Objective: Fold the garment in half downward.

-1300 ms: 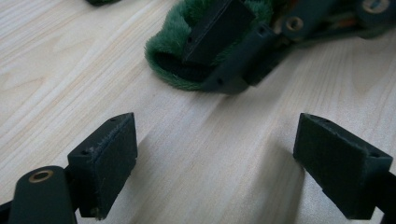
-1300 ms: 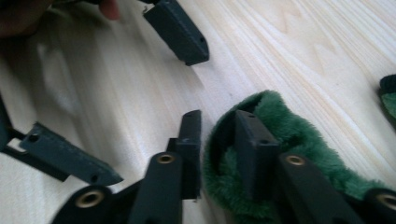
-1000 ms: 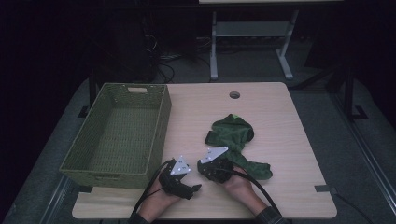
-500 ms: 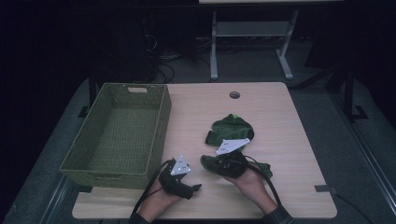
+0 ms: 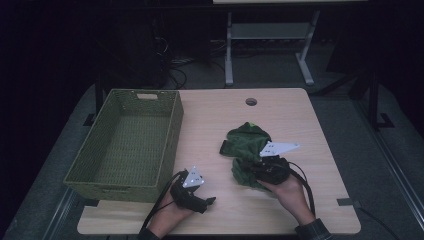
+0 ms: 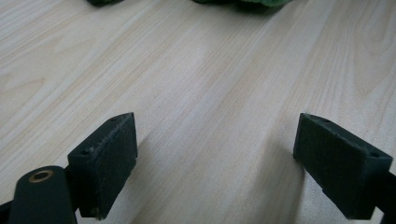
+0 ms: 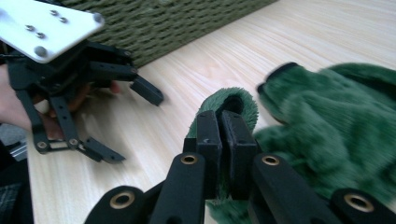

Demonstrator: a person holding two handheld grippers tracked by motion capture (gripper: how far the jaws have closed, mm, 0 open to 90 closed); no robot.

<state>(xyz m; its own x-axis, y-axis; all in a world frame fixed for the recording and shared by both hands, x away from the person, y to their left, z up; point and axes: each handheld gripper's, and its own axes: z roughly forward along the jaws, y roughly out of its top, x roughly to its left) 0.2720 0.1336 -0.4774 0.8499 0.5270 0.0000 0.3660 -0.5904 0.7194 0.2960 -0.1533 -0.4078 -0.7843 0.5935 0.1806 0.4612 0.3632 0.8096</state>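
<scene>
A dark green fleecy cloth [image 5: 246,141] lies crumpled on the wooden table [image 5: 215,120], right of centre. My right gripper [image 5: 251,173] sits at the cloth's near edge. In the right gripper view its jaws are shut [image 7: 220,122] on a raised fold of the cloth [image 7: 327,121]. My left gripper [image 5: 210,201] rests low on the table near the front edge, a little left of the cloth. Its jaws stand wide open [image 6: 215,149] over bare wood, with the cloth's edge [image 6: 243,2] far ahead. The right gripper view also shows the open left gripper [image 7: 116,126].
A woven olive-green basket [image 5: 172,131] stands on the table's left half, its wall [image 7: 177,23] close behind the left gripper. A round cable hole [image 5: 251,101] is near the far edge. Cables trail from both grippers toward the front edge.
My right gripper has moved to the right along the cloth's near edge, and the cloth's near part has bunched up with it. The left gripper has stayed put.
</scene>
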